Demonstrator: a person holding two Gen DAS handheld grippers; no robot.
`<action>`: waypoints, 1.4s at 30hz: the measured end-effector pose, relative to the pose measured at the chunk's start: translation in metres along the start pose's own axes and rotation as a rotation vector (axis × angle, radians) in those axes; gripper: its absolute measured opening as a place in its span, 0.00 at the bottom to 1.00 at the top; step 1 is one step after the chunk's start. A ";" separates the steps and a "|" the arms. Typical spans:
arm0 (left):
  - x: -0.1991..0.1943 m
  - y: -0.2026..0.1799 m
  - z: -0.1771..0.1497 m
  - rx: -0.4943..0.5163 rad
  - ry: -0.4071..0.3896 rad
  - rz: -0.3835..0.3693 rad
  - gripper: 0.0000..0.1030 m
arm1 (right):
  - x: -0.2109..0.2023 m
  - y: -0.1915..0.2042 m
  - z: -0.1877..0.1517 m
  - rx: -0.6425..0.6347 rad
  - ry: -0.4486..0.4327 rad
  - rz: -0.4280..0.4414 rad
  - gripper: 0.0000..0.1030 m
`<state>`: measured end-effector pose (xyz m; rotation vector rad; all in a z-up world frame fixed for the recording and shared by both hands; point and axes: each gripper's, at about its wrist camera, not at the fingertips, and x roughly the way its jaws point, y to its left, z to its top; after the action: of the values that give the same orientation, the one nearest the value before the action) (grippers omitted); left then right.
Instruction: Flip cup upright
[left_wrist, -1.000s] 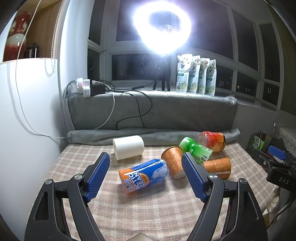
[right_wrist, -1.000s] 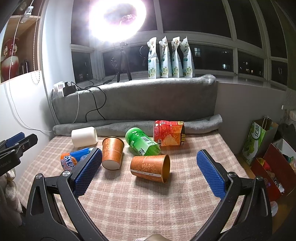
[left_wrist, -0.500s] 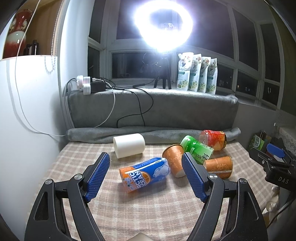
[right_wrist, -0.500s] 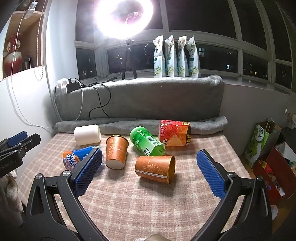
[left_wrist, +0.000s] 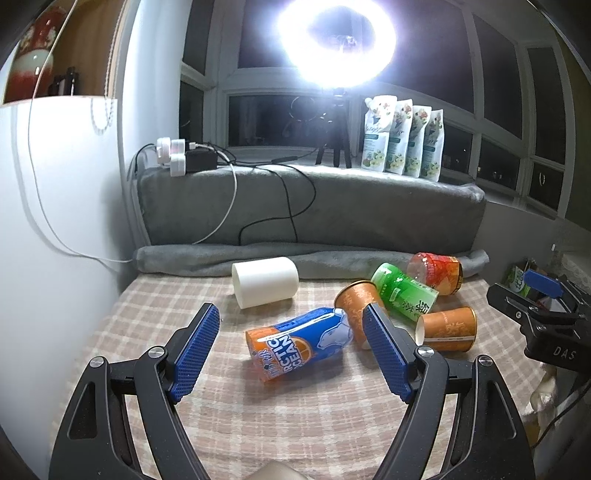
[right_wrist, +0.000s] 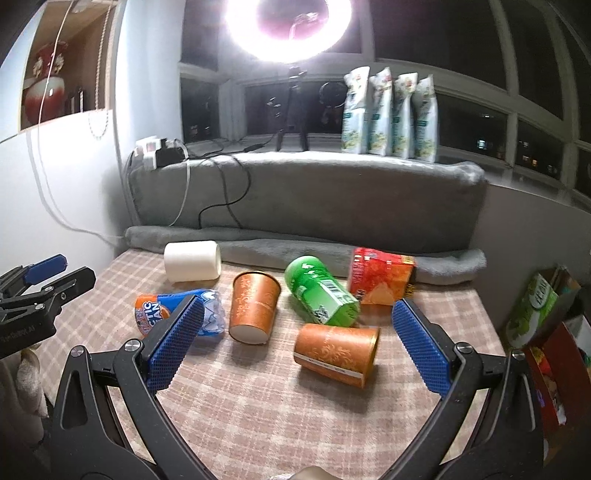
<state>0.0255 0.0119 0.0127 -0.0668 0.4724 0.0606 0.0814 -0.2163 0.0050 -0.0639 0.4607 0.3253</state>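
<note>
Several cups lie on their sides on the checked tablecloth (right_wrist: 280, 406). An orange paper cup (right_wrist: 336, 352) lies nearest my right gripper (right_wrist: 299, 339), which is open and empty just above and before it. A second orange paper cup (right_wrist: 253, 306) lies to its left. A white cup (right_wrist: 192, 260) lies at the back left. My left gripper (left_wrist: 290, 354) is open and empty, hovering before a blue and orange cup (left_wrist: 299, 343). The orange cups (left_wrist: 445, 328) (left_wrist: 356, 302) and the white cup (left_wrist: 264, 280) also show in the left wrist view.
A green cup (right_wrist: 321, 291) and a red-orange cup (right_wrist: 380, 282) lie behind the orange ones. A grey rolled blanket (right_wrist: 295, 251) borders the table's back. A white wall (left_wrist: 55, 240) stands left. Bags and boxes (right_wrist: 535, 306) stand off the right edge.
My right gripper has moved forward and down toward the nearest orange cup, which now looks larger. My left gripper has shifted only slightly. Both stay open.
</note>
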 end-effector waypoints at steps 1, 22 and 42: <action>0.002 0.002 -0.001 -0.003 0.006 -0.001 0.78 | 0.006 0.002 0.003 -0.017 0.010 0.015 1.00; 0.033 0.059 -0.061 -0.070 0.236 0.085 0.78 | 0.172 0.122 0.059 -0.644 0.243 0.358 1.00; 0.068 0.075 -0.067 -0.115 0.342 0.082 0.78 | 0.279 0.199 0.047 -0.989 0.378 0.484 1.00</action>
<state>0.0504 0.0841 -0.0819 -0.1717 0.8134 0.1586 0.2725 0.0604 -0.0750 -1.0012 0.6510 1.0074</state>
